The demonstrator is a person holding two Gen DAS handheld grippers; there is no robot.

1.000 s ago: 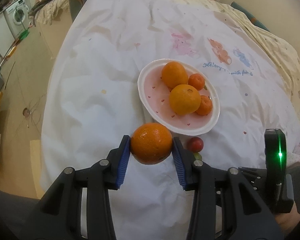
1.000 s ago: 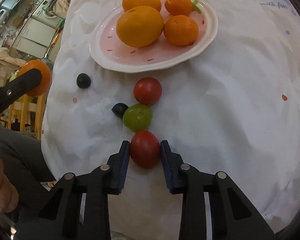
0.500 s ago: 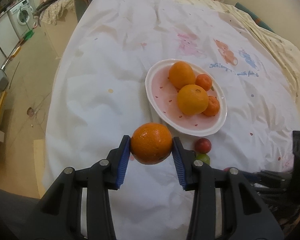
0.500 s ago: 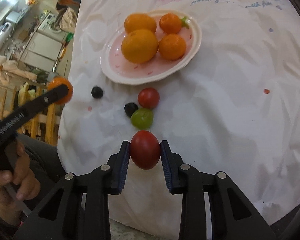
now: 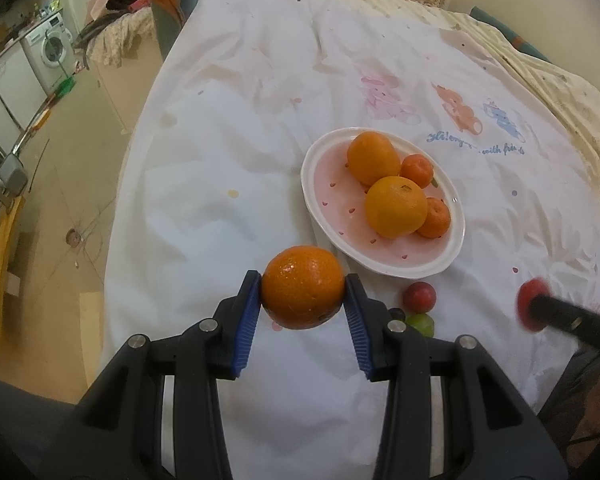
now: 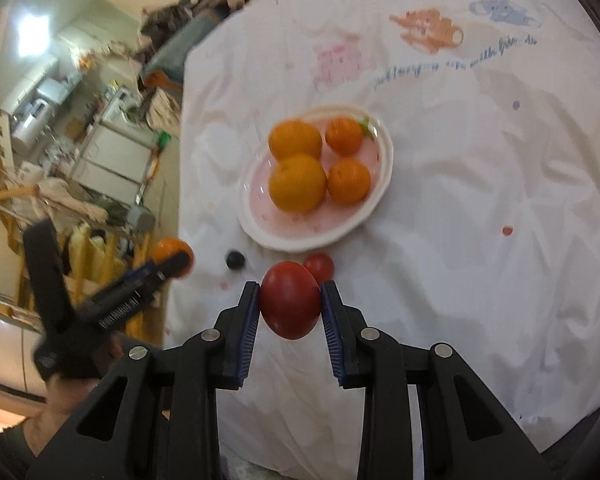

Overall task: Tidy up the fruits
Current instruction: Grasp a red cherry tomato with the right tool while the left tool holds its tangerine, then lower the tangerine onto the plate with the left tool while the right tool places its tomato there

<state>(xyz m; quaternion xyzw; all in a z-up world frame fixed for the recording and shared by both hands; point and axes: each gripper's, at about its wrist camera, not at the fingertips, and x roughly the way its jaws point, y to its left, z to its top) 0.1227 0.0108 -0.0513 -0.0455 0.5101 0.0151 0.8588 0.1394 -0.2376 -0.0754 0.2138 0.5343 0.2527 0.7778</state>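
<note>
Left gripper (image 5: 302, 304) clamped on orange (image 5: 302, 298), glossy, dimpled, frame center. Right gripper (image 6: 289, 309) clamped on smooth red tomato (image 6: 290, 305), center. Plate (image 5: 454, 248) w/ four citrus mid-right on white printed sheet (image 5: 228, 152); washing machine (image 5: 51, 46) upper left.

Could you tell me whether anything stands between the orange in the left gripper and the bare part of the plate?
Nothing visible does. The orange is clamped in the left gripper just short of the plate; only bare cloth lies between. The plate's near left part is free of fruit.
</note>
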